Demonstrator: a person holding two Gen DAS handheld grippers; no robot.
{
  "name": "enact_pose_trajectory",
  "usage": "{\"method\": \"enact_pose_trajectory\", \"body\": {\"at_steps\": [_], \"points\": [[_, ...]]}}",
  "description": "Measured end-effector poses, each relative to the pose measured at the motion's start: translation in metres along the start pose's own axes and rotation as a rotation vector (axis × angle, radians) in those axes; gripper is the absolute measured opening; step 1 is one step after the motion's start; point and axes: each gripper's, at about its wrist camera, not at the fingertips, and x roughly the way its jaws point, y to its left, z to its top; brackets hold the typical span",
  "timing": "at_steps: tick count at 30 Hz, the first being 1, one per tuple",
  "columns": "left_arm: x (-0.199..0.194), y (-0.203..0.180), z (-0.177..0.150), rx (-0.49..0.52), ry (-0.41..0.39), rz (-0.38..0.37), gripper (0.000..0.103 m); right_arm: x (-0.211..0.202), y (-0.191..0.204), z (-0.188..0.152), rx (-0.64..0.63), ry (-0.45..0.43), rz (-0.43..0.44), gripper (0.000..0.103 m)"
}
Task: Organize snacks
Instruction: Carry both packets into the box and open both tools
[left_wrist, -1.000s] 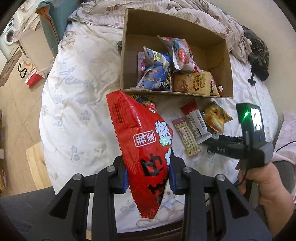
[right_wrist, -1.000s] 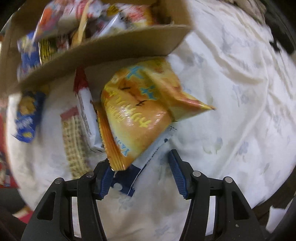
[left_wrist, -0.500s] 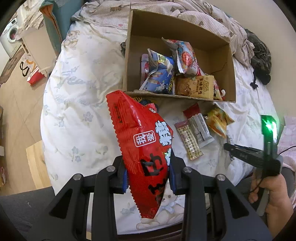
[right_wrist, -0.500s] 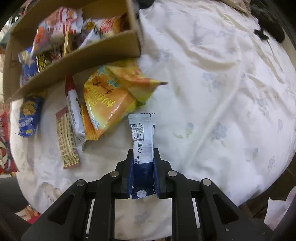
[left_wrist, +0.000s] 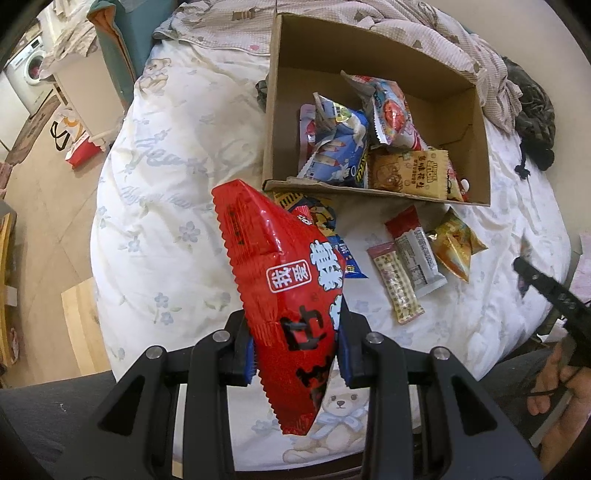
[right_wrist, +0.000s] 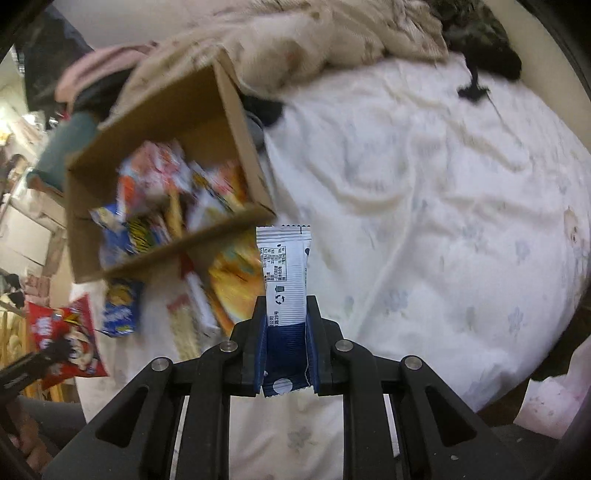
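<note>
My left gripper (left_wrist: 297, 350) is shut on a big red snack bag (left_wrist: 280, 280) and holds it above the bed, in front of the cardboard box (left_wrist: 476, 122). The box holds several snack packs (left_wrist: 343, 147). My right gripper (right_wrist: 286, 349) is shut on a white and blue snack bar (right_wrist: 284, 273), lifted above the bed to the right of the box (right_wrist: 236, 122). Loose snacks lie on the sheet before the box: a yellow bag (left_wrist: 456, 245), a grey bar (left_wrist: 419, 254), a wafer pack (left_wrist: 397, 282) and a blue pack (right_wrist: 120, 306).
The bed has a white flowered sheet (left_wrist: 166, 206). A crumpled blanket (left_wrist: 443, 33) and dark clothes (left_wrist: 532, 114) lie behind the box. The floor (left_wrist: 33, 206) and a washing machine (left_wrist: 26, 70) are at the left. The right gripper's body (left_wrist: 550, 295) shows at the right edge.
My right gripper closed on the white and blue bar, lifted it off the sheet and drew back from the box. My left gripper kept the red bag and rose slightly.
</note>
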Motion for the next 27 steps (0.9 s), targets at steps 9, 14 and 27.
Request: {"method": "enact_pose_trajectory", "body": {"at_steps": [9,14,27], "points": [[0.003,-0.002,-0.001,0.012,-0.002,0.019,0.029,-0.017,0.027,0.005,-0.063,-0.087,0.154,0.019],[-0.001,-0.001,-0.001,0.010,-0.023,0.026,0.029,-0.022,0.042,0.005,-0.097,-0.101,0.206,0.019],[-0.019,-0.011,0.000,0.034,-0.125,0.026,0.029,-0.029,0.066,0.022,-0.127,-0.129,0.311,0.019]]}}
